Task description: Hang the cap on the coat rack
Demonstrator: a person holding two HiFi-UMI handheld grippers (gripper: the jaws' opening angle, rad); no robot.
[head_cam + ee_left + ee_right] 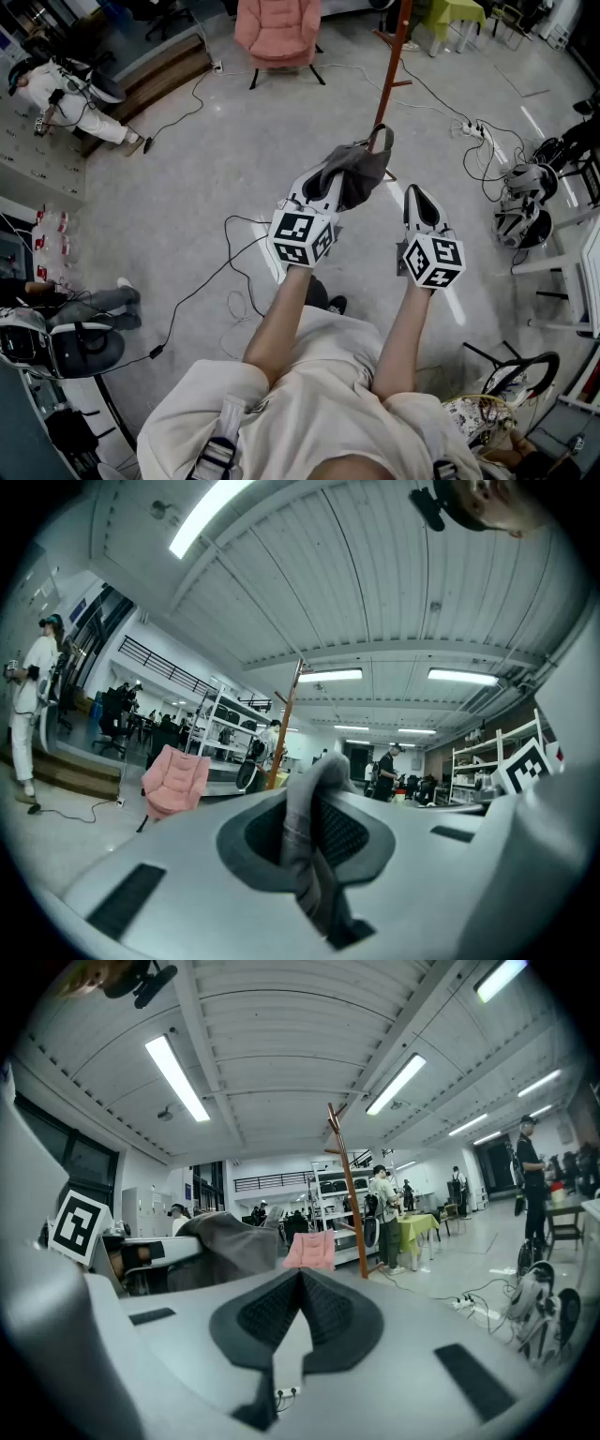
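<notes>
Left gripper (pixel 330 187) on crumpled grey cap (pixel 364 172)

Left gripper (pixel 330 187) holds grey cap (pixel 364 172) near coat rack (pixel 395 56); right gripper (pixel 416 194) alongside

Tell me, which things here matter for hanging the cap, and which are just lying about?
In the job: grey cap, pinched in the left gripper; wooden coat rack; right gripper, shut and empty.
Lying about: pink armchair; floor cables; power strip; yellow-green table.
</notes>
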